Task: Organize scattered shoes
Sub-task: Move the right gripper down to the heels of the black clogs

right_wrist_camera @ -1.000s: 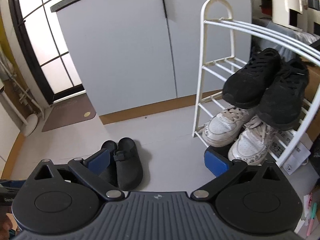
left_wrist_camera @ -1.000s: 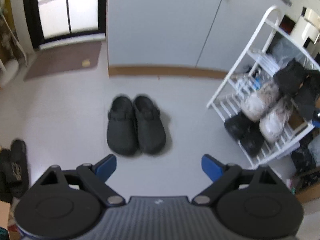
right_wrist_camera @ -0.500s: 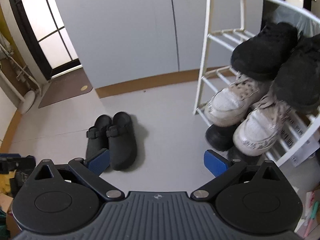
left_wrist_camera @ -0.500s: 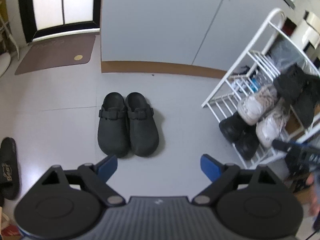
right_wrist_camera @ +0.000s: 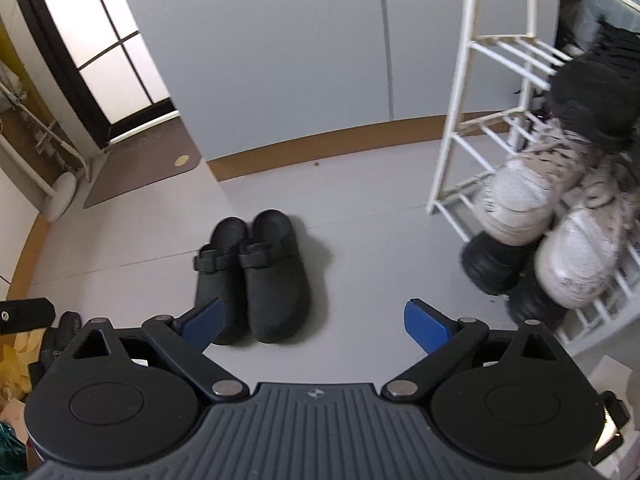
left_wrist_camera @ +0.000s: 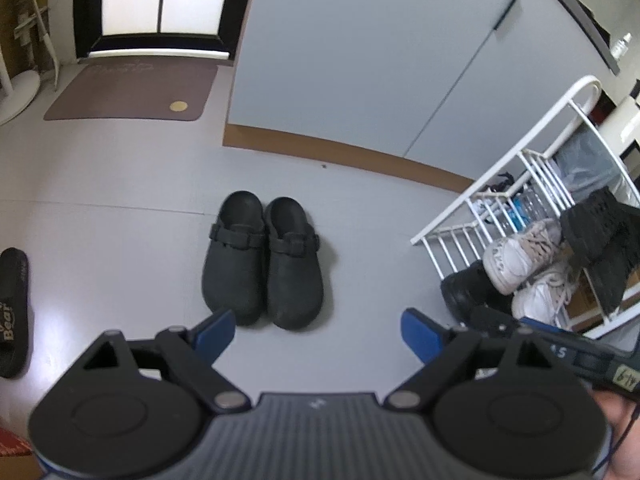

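Both sets of blue fingers are spread wide and hold nothing: the left gripper (left_wrist_camera: 316, 330) and the right gripper (right_wrist_camera: 314, 322). Two black clogs (left_wrist_camera: 262, 258) sit side by side on the gray floor (left_wrist_camera: 120, 248), left of the white shoe rack (right_wrist_camera: 456, 120).

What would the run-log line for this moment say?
left gripper: open, empty | right gripper: open, empty | black clogs: paired on floor | white rack: holds sneakers
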Motion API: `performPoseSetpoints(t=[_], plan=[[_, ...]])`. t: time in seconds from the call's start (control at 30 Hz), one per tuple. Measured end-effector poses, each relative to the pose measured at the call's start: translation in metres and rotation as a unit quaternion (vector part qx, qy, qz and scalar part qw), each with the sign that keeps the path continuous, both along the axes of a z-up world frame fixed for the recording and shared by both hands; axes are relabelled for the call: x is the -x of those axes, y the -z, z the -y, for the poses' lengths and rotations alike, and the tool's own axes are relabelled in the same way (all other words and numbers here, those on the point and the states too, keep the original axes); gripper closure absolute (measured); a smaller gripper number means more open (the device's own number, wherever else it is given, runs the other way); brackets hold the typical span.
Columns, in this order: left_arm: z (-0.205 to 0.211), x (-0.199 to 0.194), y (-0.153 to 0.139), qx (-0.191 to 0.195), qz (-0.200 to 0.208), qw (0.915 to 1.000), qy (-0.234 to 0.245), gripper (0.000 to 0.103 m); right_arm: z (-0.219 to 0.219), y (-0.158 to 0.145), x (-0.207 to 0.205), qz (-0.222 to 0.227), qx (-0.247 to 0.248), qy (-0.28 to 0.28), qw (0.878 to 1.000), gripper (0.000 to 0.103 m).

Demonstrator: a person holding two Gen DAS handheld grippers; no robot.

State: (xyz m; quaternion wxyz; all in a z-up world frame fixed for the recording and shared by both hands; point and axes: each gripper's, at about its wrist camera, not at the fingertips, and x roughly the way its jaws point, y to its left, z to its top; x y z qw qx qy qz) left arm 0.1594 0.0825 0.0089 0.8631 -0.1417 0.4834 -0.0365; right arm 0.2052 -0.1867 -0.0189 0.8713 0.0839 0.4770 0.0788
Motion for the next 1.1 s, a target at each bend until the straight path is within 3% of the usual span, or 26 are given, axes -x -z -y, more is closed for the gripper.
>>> performPoseSetpoints(t=[0.23,0.33,0.47,0.7,0.9,1.1], plan=[[-0.03,-0.002,0.004,0.001,-0.005,0.9997,-0.024,0.011,-0.034,0.01,-0.019,-0.009,-0.01,-0.019,1.0,0.006],[-0.04,-0.004,0.003,-0.002,-0.003,0.9995,-0.032,0.012,-0.048,0.023,-0.029,-0.014,0.008,-0.031,0.999,0.008],[-0.05,-0.005,0.002,0.001,0.0,0.9992,-0.04,0.012,-0.052,0.022,-0.036,0.011,0.011,-0.024,1.0,0.01],[-0.053,-0.01,-0.006,0.002,0.021,0.9992,-0.035,0.012,-0.057,0.032,-0.063,0.005,-0.026,-0.047,0.999,0.01],[-0.048,-0.02,0.002,0.004,0.028,0.9995,-0.016,0.012,-0.068,0.042,-0.077,0.009,-0.01,-0.079,0.997,0.01],[-0.057,-0.029,0.013,0.011,0.04,0.9985,-0.037,0.01,-0.074,0.065,-0.097,0.001,-0.005,-0.077,0.997,0.01]])
